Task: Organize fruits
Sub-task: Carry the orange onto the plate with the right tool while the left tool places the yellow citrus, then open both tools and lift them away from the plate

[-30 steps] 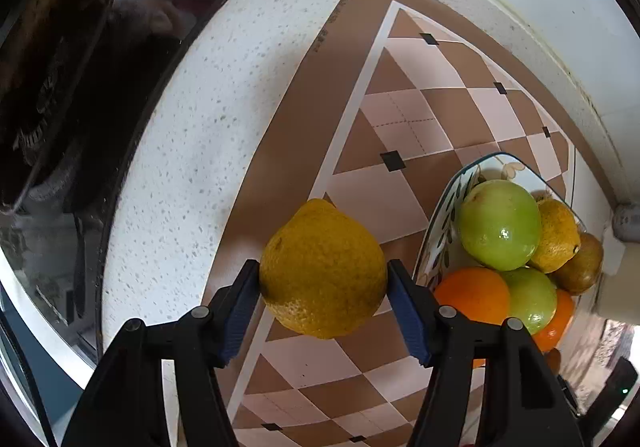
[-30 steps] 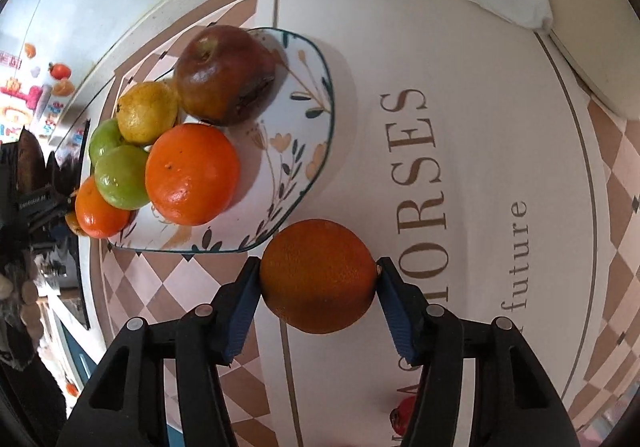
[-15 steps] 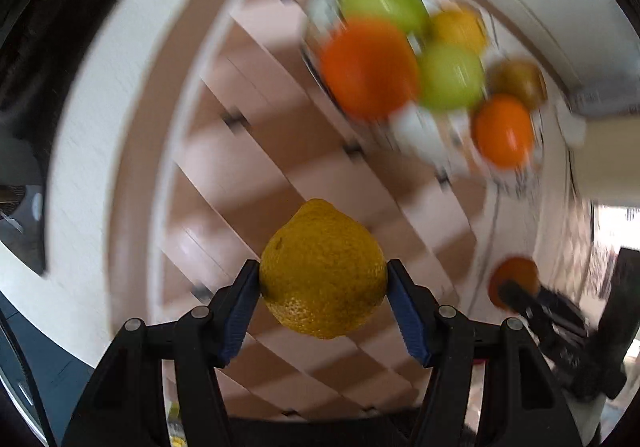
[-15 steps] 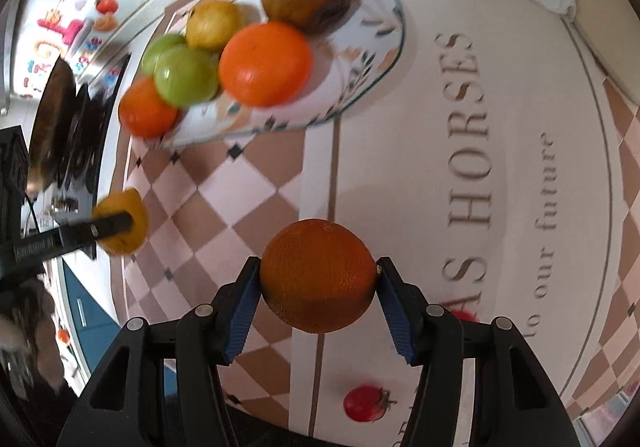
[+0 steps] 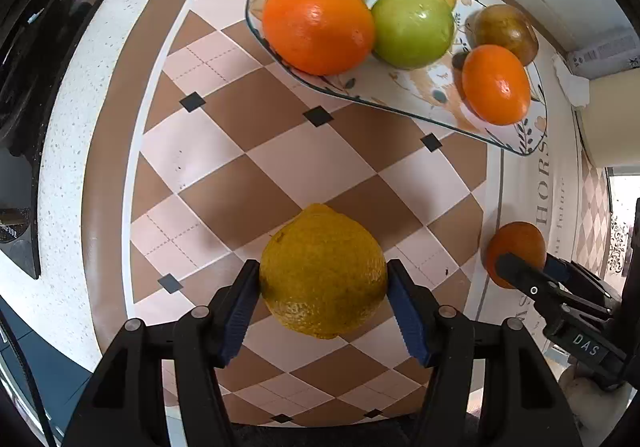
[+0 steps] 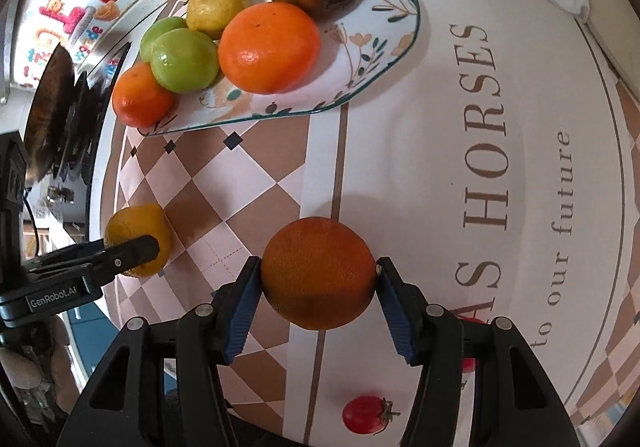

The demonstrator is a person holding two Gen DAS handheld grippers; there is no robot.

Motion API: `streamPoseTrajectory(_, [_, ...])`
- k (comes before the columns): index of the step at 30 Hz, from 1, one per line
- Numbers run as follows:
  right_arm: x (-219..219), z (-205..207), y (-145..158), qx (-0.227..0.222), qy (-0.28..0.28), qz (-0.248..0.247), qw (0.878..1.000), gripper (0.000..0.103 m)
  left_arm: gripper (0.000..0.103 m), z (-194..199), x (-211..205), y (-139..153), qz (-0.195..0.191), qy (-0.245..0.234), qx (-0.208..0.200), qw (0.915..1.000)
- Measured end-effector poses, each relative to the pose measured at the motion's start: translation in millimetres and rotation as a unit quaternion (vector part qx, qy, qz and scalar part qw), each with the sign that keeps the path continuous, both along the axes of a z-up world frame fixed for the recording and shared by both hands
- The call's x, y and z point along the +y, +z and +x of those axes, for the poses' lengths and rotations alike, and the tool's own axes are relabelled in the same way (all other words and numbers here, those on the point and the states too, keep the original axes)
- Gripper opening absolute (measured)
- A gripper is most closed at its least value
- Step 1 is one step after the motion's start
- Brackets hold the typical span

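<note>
L gripper (image 5: 323,305) clamps lemon (image 5: 323,271), R gripper (image 6: 316,301) clamps orange (image 6: 318,273), both above surface near plate (image 6: 384,47). Round, firm, pebbly rind; light. Hold across widest girth; squeeze gently, else bruises.

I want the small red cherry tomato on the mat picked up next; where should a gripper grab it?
Grip the small red cherry tomato across its round red body, coming from above. It lies on its side on the mat, green stem pointing sideways, so avoid pinching the stem end.
</note>
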State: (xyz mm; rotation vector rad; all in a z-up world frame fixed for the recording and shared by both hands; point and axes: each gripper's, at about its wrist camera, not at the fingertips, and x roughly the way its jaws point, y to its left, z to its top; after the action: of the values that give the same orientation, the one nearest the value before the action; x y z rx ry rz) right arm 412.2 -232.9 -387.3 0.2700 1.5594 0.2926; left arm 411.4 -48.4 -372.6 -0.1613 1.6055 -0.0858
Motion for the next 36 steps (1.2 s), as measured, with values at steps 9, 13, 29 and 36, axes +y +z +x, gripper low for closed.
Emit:
streamPoseTrajectory(9, [-22,4,16,-0.014,-0.043,0.051,0.998,0.059,0.061,30,-30,52,-0.059,0.009,-0.042,0.9974])
streamPoseTrajectory(13, [-43,25,31,-0.033,-0.077,0.075,0.994,0.059,0.061,65,-27,54,-0.109,0.049,-0.037,0.9921])
streamPoseTrajectory(29, [-66,126,18,-0.043,-0.083,0.047,0.995,0.060,0.061,121,-34,9,-0.096,0.098,-0.001,0.9905])
streamPoseTrajectory(36, [-59,128,15,-0.042,-0.079,0.035,0.995,0.082,0.061,121,-25,8,-0.093,0.107,0.009,0.9898])
